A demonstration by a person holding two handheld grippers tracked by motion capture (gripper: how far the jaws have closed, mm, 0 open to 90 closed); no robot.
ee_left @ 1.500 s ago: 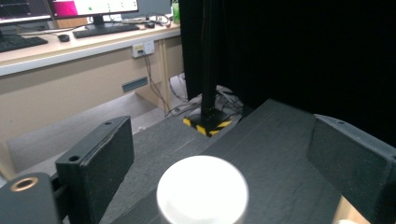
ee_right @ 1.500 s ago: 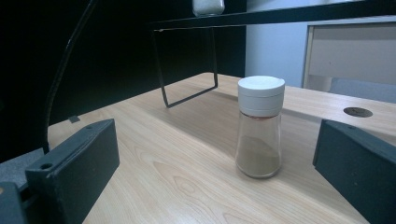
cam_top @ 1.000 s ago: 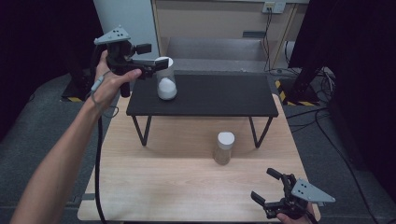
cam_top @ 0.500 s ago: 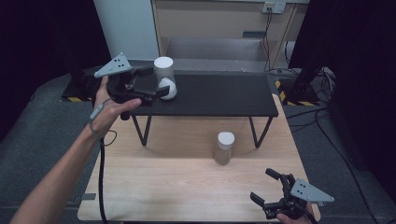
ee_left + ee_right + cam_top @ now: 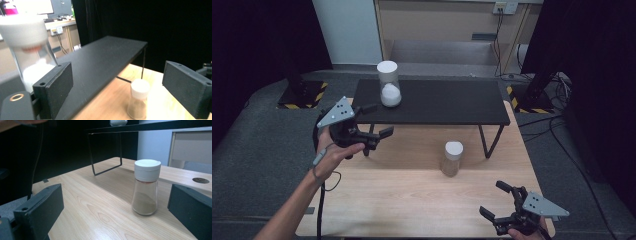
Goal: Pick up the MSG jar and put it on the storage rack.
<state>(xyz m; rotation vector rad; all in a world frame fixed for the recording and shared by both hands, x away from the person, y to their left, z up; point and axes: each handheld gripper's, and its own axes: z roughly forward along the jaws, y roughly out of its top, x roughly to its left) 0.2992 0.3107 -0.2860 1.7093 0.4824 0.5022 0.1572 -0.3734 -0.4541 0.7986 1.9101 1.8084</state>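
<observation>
A clear jar of white powder (image 5: 389, 86) with a white cap stands upright on the left end of the black shelf (image 5: 442, 102). My left gripper (image 5: 379, 120) is open and empty in front of that end, apart from the jar. In the left gripper view the white-powder jar (image 5: 30, 52) is close on the left, blurred. A white-capped jar of brown powder (image 5: 452, 158) stands on the wooden table (image 5: 402, 200). The brown-powder jar (image 5: 146, 187) is ahead of my open right gripper (image 5: 115, 202), a little right of centre. The right gripper (image 5: 493, 198) is at the table's near right corner.
The black shelf (image 5: 100, 60) stands on thin wire legs (image 5: 105, 155) across the table's far half. The brown-powder jar (image 5: 138, 101) is just in front of it. Dark curtains and grey floor surround the table. A cable (image 5: 319, 205) trails from the left gripper.
My left gripper has drawn back from the white-powder jar, down and toward the person. The jar stays upright on the shelf. The right gripper has not moved.
</observation>
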